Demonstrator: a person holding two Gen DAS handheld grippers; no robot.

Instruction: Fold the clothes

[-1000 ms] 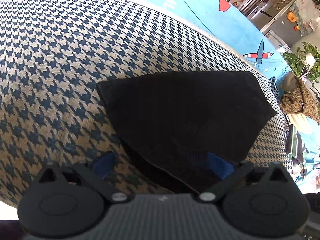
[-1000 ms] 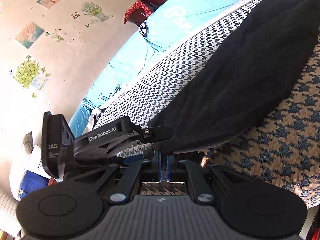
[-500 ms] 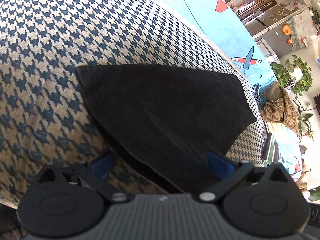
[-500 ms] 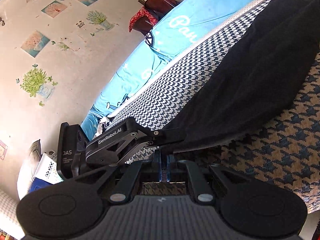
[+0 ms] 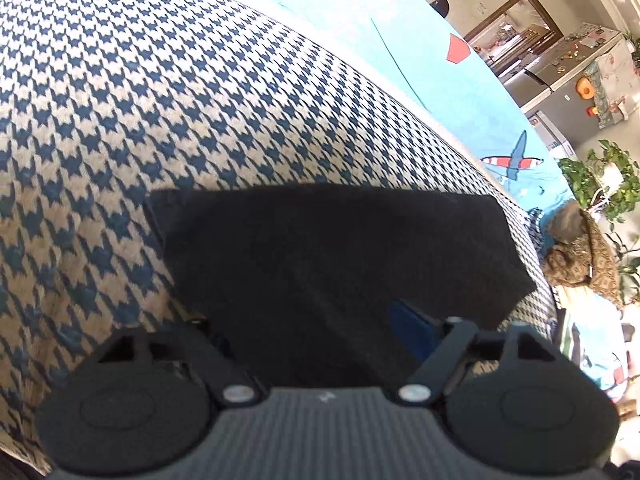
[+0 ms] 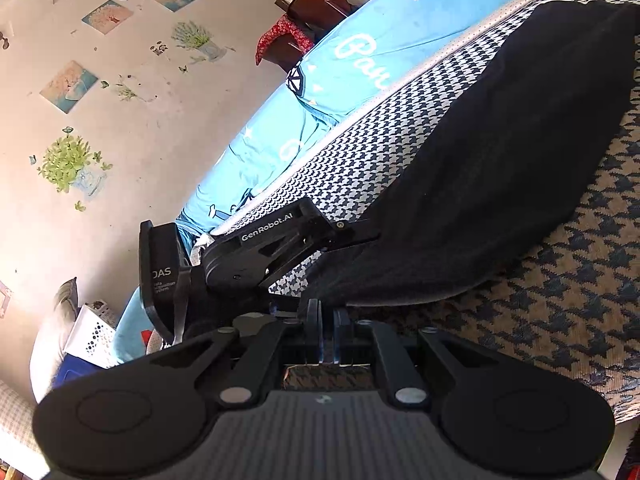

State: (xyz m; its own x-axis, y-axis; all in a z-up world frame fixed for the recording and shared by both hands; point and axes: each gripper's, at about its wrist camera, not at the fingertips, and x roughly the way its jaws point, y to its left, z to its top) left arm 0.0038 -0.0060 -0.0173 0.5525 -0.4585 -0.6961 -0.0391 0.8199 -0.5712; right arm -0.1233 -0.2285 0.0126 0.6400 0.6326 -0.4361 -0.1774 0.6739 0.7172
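Observation:
A black garment (image 5: 332, 256) lies folded on a blue-and-beige houndstooth cover (image 5: 160, 100). My left gripper (image 5: 316, 332) is open and straddles the garment's near edge. Its right blue pad (image 5: 412, 328) rests on the cloth, and the left pad is mostly hidden in shadow. In the right wrist view the same black garment (image 6: 500, 160) stretches away to the upper right. My right gripper (image 6: 324, 328) is shut at the garment's near corner, seemingly pinching its hem. The left gripper's body (image 6: 272, 248) reaches onto the cloth just beside it.
A light-blue printed sheet (image 5: 400, 60) lies beyond the cover. A fridge (image 5: 560, 80), potted plants (image 5: 600, 184) and a heap of clothes (image 5: 576, 248) stand at the right. A wall with stickers (image 6: 100, 120) and a white basket (image 6: 96, 336) show left of the right gripper.
My left gripper has pushed further onto the black garment, whose edge now covers its left pad. The right gripper has stayed shut at the corner and hardly moved.

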